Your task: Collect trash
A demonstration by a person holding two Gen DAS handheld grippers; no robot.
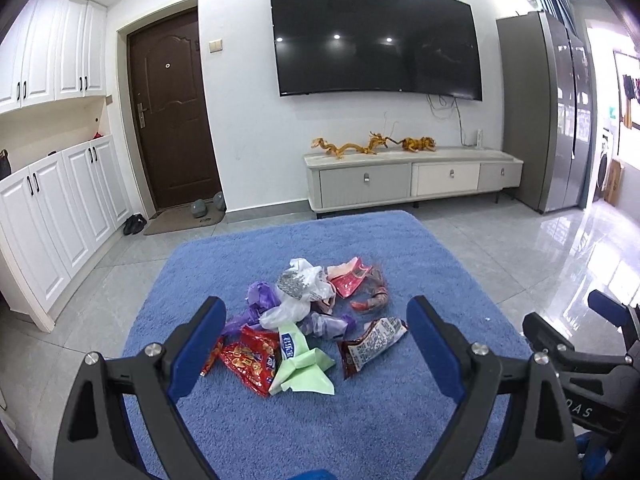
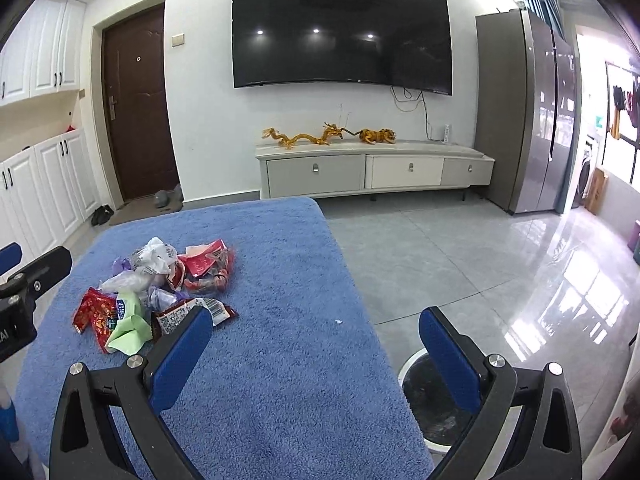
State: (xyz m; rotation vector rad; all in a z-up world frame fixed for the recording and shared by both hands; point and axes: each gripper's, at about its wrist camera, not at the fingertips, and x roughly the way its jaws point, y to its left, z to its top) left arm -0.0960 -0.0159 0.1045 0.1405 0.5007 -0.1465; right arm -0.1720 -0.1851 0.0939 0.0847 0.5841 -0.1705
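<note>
A pile of trash lies on a blue fuzzy cloth [image 1: 280, 432] over a table: a red snack wrapper [image 1: 250, 358], a light green tissue pack [image 1: 300, 364], a dark brown snack bag [image 1: 370, 344], white plastic bags [image 1: 302, 286], purple plastic [image 1: 258, 300] and a red packet [image 1: 350, 280]. My left gripper [image 1: 316, 322] is open and empty, above the near side of the pile. My right gripper [image 2: 318, 332] is open and empty, to the right of the pile [image 2: 156, 288]. A white-rimmed bin [image 2: 432, 408] with a dark liner stands on the floor below the table's right edge.
A grey tiled floor [image 2: 440, 248] surrounds the table. A white TV cabinet [image 2: 372, 172] with golden dragon figures stands under a wall-mounted TV [image 2: 340, 28]. A fridge [image 2: 528, 120] is at the right, white cupboards [image 1: 60, 200] and a brown door [image 1: 172, 112] at the left.
</note>
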